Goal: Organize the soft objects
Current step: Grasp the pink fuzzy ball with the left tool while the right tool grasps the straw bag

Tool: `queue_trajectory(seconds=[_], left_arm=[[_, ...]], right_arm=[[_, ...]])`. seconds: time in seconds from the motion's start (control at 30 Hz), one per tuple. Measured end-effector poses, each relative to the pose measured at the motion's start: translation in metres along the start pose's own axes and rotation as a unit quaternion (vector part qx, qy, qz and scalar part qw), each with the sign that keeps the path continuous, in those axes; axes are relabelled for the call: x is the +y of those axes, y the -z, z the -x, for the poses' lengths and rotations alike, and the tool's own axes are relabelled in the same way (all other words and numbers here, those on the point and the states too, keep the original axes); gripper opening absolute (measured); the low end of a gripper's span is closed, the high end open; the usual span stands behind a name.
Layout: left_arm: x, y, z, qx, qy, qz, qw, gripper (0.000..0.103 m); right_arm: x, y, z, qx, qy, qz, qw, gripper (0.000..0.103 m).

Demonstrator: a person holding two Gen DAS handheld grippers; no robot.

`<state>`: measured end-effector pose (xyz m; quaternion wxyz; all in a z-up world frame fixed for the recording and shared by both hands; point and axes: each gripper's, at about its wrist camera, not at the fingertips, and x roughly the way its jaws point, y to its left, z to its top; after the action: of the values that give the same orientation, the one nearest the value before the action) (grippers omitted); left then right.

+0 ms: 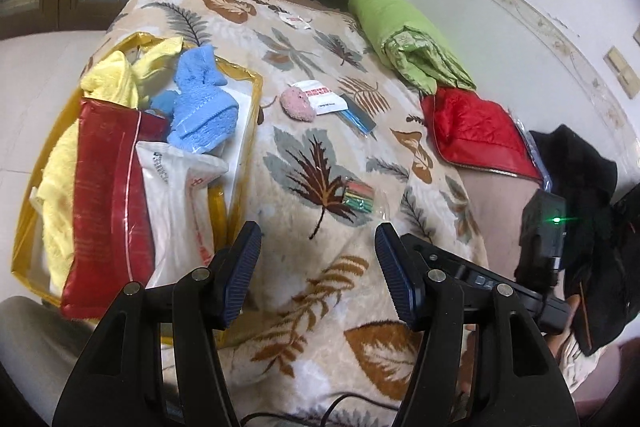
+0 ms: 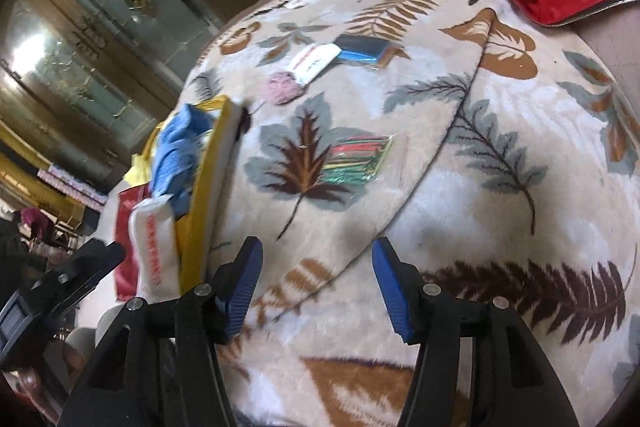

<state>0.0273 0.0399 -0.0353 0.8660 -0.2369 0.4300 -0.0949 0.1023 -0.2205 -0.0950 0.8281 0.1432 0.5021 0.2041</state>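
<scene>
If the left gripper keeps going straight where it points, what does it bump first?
Probably the leaf-patterned blanket: the left gripper is open and points down at bare blanket. The small packet of colored strips lies just beyond, though depth is hard to judge.

My left tongs (image 1: pixel 316 267) hang open and empty over the leaf-patterned blanket (image 1: pixel 320 307), with the yellow-edged bag (image 1: pixel 240 155) of blue cloth (image 1: pixel 200 107) and yellow towels (image 1: pixel 108 79) just to their left.
</scene>
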Motion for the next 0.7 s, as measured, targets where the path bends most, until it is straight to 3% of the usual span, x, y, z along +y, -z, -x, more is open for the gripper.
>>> queue_trajectory(seconds=[0.27,0.53,0.7], left_arm=[[0.009,-0.020,-0.019,0.007,-0.012,0.012,0.9998,0.060],[0.010,-0.051,-0.046,0.016,-0.018,0.018,0.9996,0.060],[0.002,-0.074,-0.072,0.031,-0.021,0.013,0.9992,0.060]], right_arm=[[-0.010,-0.039,-0.048,0.015,0.036,-0.023,0.999,0.057],[-0.006,-0.051,-0.081,0.006,0.114,0.001,0.993,0.056],[0.003,-0.039,-0.082,-0.006,0.153,0.030,0.988,0.040]])
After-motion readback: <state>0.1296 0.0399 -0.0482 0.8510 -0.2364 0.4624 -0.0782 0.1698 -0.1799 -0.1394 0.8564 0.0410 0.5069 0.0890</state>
